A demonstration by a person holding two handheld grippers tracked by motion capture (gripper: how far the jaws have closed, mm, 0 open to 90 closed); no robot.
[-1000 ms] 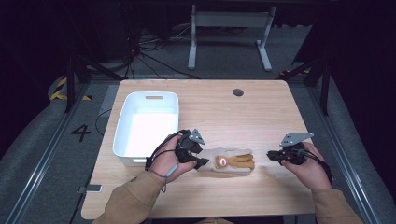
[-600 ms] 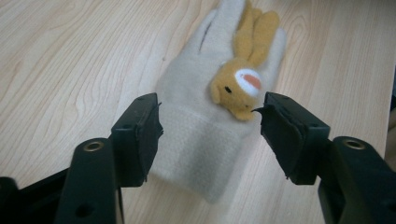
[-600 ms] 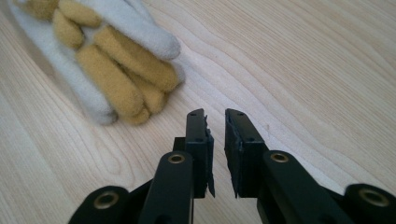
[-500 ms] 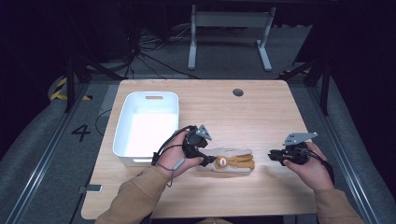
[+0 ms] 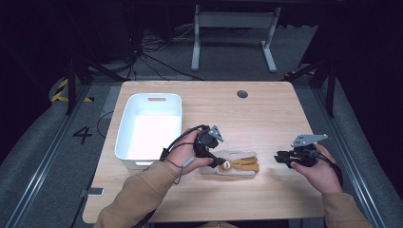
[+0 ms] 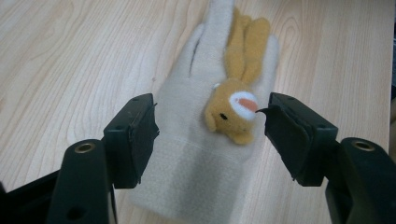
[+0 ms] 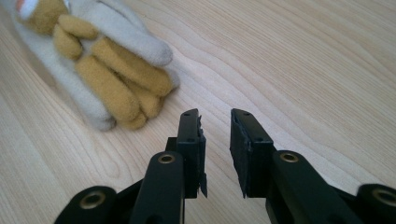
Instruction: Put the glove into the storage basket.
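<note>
Left gripper view had the left gripper (image 6: pixel 208 135) jaws just opening, wide apart astride the cream glove (image 6: pixel 205 154) flat on the table (image 6: pixel 60 60), pads not touching it. Right gripper (image 7: pixel 217 149) jaws also just opening, narrow gap, nothing between, near the glove's fingertips

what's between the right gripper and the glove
Only bare wood of the table separates the right gripper from the glove, as the right gripper view shows.
</note>
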